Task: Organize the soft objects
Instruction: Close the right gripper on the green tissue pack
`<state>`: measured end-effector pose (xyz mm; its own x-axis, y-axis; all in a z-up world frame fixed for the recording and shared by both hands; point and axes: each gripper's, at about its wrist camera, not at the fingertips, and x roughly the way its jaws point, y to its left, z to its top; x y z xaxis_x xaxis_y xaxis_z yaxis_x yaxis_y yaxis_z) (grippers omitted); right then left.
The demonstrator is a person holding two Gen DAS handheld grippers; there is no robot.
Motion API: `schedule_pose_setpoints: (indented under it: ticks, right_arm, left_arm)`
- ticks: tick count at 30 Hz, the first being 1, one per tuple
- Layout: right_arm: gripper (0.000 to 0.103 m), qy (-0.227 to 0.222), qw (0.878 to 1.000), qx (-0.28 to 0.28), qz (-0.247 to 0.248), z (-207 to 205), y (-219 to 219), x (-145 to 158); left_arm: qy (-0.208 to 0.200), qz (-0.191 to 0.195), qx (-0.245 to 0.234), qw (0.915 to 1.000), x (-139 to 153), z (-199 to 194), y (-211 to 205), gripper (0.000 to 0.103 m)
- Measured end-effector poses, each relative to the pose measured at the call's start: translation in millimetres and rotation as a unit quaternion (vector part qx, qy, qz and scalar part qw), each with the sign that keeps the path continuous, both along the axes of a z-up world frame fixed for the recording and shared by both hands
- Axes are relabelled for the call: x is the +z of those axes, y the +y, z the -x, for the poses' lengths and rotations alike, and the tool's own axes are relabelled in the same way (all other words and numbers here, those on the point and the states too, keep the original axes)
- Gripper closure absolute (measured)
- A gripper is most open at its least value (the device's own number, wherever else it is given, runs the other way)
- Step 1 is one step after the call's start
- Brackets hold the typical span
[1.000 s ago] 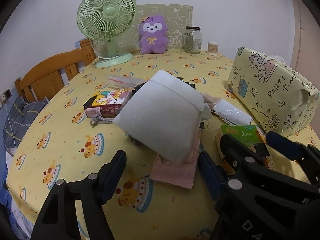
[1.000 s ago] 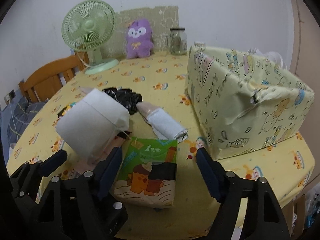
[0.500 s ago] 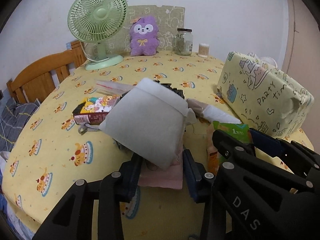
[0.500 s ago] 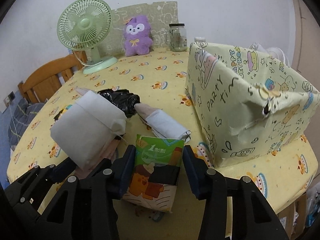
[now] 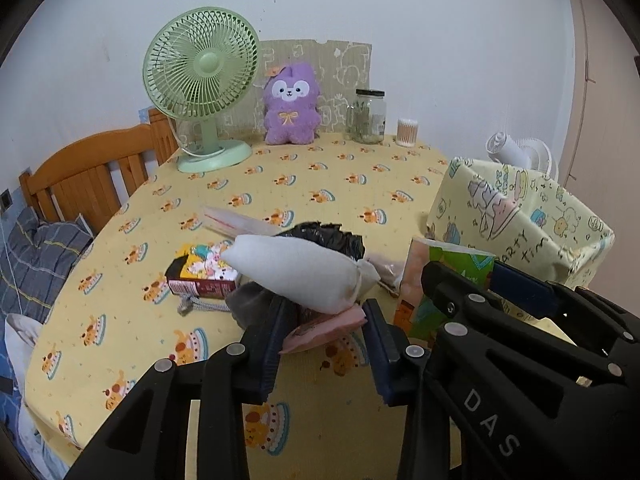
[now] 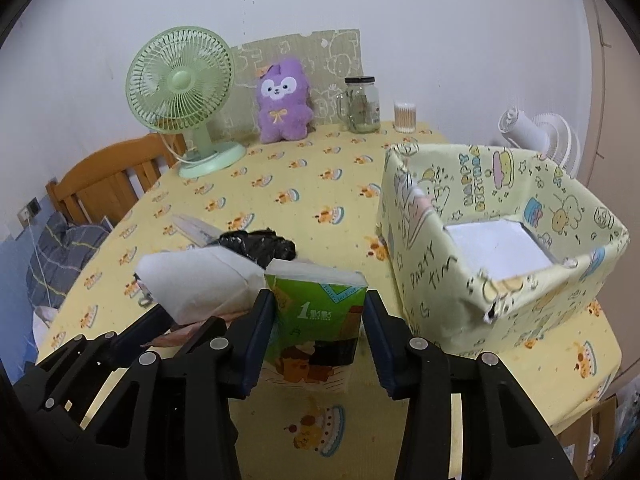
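Observation:
My left gripper [image 5: 324, 344] is shut on a soft stack: a white padded pouch [image 5: 304, 268] on top, a pink cloth [image 5: 324, 326] under it. The stack hangs tilted just above the yellow tablecloth [image 5: 320, 184]. To its right, my right gripper [image 6: 320, 340] has a green tissue pack [image 6: 320, 312] upright between its pads, which press on the pack's sides while the jaws are still closing. The pack is off the table. The pouch [image 6: 192, 280] shows to the left in the right wrist view. An open box wrapped in party paper [image 6: 424, 248] stands at the right, with a white pad [image 6: 496, 248] inside.
A crumpled black bag [image 6: 256, 244] and a colourful snack box [image 5: 200, 276] lie behind the held things. At the back stand a green fan [image 5: 200, 76], a purple plush [image 5: 292, 104], a glass jar [image 5: 368, 116] and a cotton-swab tub [image 5: 407, 132]. A wooden chair [image 5: 92, 176] is at the left.
Both grippers closed from wide open, the left on the pouch stack and the right on the tissue pack. Both then rose, lifting their loads off the table.

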<state>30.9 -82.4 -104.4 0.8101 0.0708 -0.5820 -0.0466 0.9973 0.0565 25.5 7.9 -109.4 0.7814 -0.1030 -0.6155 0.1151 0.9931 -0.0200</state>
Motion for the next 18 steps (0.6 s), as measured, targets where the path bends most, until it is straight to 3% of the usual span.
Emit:
schedule_pose_setpoints:
  ticks: [8,16,18]
  right_arm:
    - [0.055,-0.003,1.0,0.003,0.001,-3,3,3]
    - [0.056,0.018,1.0,0.003,0.016,-8,6,-18]
    - [0.056,0.021,0.999,0.006,0.024,-7,8,-22]
  left_arm:
    - [0.002,0.007,0.0,1.0,-2,-3,3,0.065]
    - [0.061,0.055,0.001,0.9966,-32,-9,9,0.065]
    - [0.062,0.052,0.003,0.9967,-35,-7,9,0.065]
